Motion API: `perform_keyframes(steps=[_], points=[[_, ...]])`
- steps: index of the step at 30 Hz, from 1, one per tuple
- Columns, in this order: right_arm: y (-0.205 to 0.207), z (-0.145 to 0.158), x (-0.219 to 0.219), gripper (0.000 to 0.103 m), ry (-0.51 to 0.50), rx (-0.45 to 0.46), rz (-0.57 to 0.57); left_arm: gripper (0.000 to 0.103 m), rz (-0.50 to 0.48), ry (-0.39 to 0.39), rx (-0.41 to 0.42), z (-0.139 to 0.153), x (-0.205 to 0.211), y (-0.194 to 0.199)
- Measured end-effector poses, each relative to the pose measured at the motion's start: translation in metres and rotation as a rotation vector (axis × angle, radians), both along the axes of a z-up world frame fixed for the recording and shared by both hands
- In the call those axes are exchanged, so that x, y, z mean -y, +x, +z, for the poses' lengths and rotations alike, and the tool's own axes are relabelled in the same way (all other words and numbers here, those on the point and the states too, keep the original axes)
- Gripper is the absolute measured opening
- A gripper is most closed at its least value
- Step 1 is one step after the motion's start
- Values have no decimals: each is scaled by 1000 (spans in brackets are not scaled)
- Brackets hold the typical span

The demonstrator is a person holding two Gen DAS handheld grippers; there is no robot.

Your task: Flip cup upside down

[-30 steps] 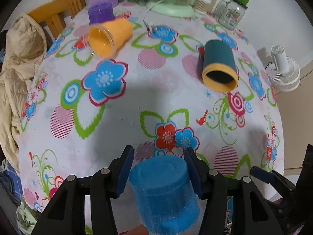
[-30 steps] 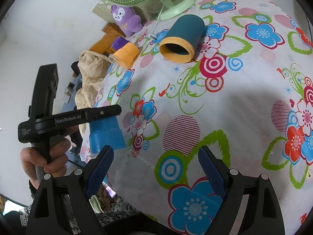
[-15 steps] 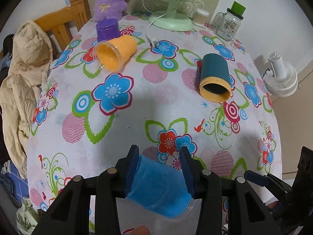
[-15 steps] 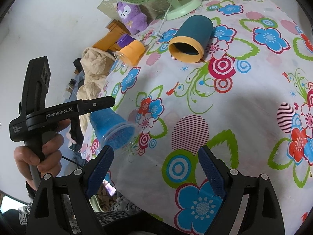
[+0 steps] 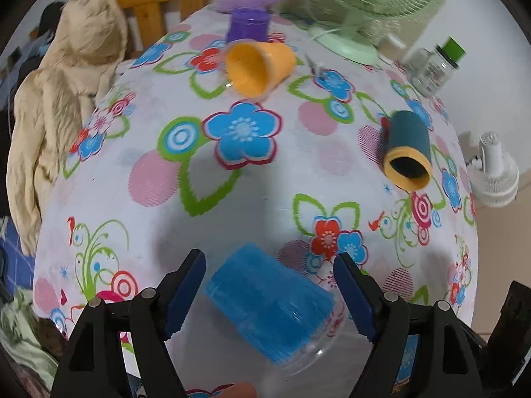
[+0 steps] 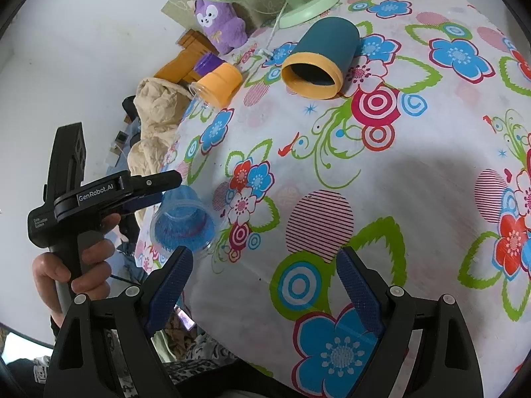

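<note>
A blue cup with a clear rim lies tilted between the fingers of my left gripper, near the table's front edge. The left jaws stand wide apart and do not touch it. In the right wrist view the same cup shows its open mouth toward the camera, just under the left gripper. My right gripper is open and empty above the flowered tablecloth. An orange cup and a teal cup with a yellow rim lie on their sides farther back.
A purple cup, a purple plush toy, a green fan and a glass jar with a green lid stand at the back. A beige jacket hangs on a wooden chair at left. A white fan is at right.
The left gripper has opened and let go of the blue cup, which has tipped over onto its side toward the table. The right gripper has stayed open and nearly still.
</note>
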State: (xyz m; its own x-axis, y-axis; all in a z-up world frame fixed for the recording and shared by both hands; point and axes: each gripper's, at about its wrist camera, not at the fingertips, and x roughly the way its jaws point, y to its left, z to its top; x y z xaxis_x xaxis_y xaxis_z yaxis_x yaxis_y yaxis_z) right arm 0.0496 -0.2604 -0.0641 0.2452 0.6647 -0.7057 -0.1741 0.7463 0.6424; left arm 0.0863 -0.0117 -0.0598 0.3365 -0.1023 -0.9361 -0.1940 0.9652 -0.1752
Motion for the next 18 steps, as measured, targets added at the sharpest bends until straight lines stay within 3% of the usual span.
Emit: perform_keyframes(steps=[9,11,12,14,16,18], points=[[-1,-6,2,90,9,-12,2,81,59,-35,-43,-18,-1,3],[-2,-7,5,90,6,-16,-6,77,74,-46,-60,-25,0,7],[-2,-8,7,90,6,-17,-10,69,77,-53,-64,-27,0,8],[-4,-9,11,90,5,-21,-21,66,81,-66,-74,-30,0,10],[-5,-10,15,90,6,-24,-32,55,73,-76,-73,-30,2,11],[-5,-11,19,90,11,-26,-38,53,62,-88,-77,-29,4,11]])
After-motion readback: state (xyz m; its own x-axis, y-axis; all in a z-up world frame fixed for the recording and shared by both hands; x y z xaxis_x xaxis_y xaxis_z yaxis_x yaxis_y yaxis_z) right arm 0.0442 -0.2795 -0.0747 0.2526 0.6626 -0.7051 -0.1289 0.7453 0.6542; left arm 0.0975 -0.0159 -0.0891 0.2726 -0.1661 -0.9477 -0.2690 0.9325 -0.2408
